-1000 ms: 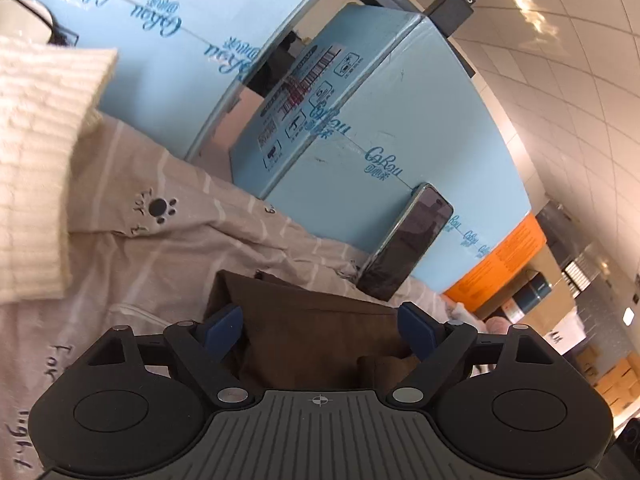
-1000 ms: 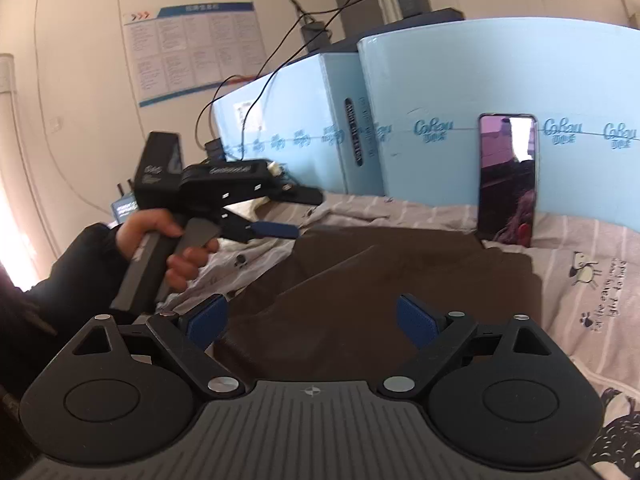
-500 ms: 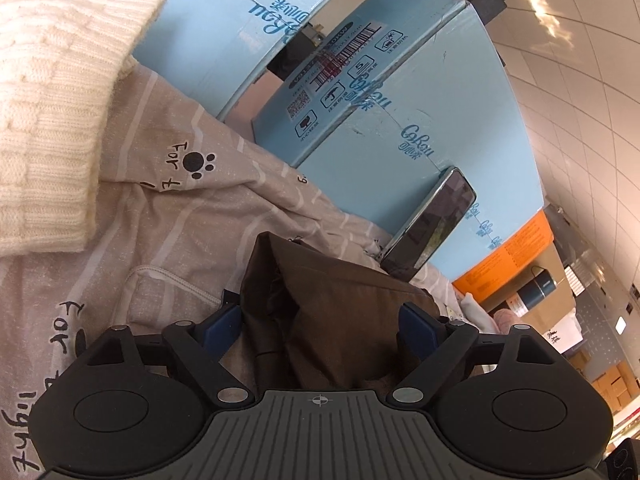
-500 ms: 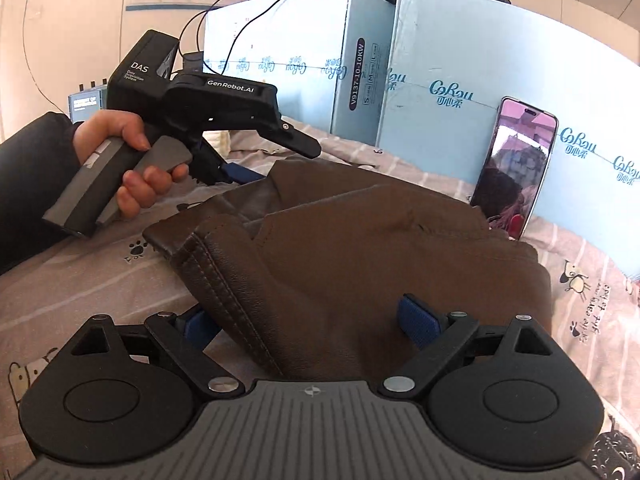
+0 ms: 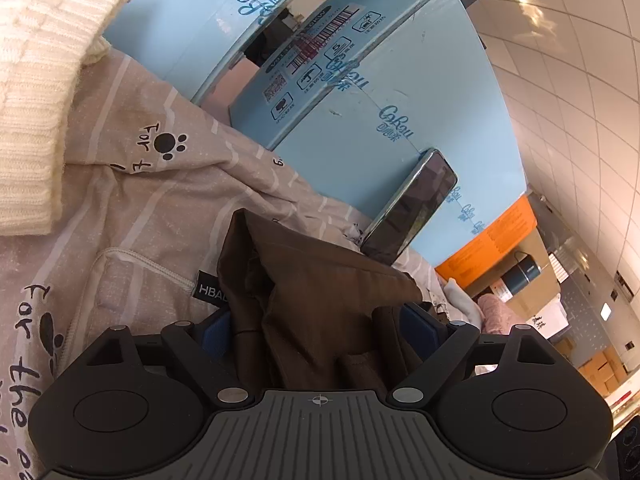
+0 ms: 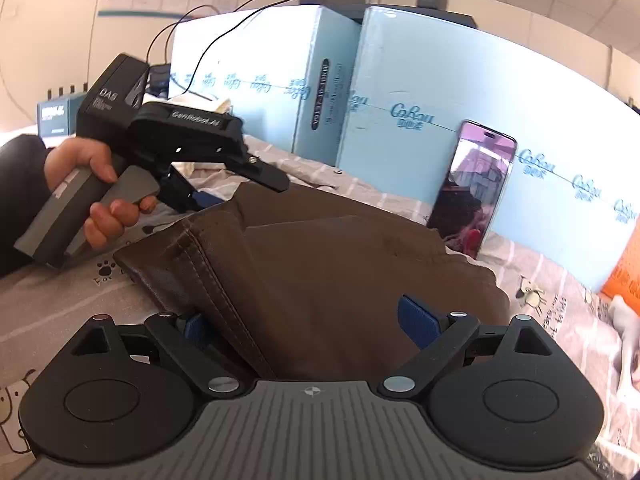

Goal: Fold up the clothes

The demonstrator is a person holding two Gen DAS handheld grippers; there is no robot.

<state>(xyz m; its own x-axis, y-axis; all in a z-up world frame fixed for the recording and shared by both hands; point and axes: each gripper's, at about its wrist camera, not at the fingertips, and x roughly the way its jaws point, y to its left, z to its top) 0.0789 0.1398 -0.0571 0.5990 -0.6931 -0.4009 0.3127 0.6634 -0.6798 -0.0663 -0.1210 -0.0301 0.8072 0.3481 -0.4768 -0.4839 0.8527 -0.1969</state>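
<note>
A dark brown garment (image 6: 320,268) lies partly folded on a beige patterned bedsheet (image 6: 560,300). Its stitched edge points toward me in the right wrist view. My right gripper (image 6: 308,320) is open, its blue pads on either side of the garment's near edge. My left gripper (image 5: 320,328) is open too, with bunched brown fabric (image 5: 320,300) between its pads. In the right wrist view the left gripper (image 6: 208,200) sits at the garment's far left corner, held by a hand.
A cream knit sweater (image 5: 36,100) lies at the left. Light blue boxes (image 6: 440,100) stand behind the bed with a phone (image 6: 472,188) leaning on them. An orange box (image 5: 488,240) and a pale cloth (image 6: 628,328) are at the right.
The garment's left side has been folded over toward the right. Both grippers moved in closer to the fabric, which now fills the gap between their pads.
</note>
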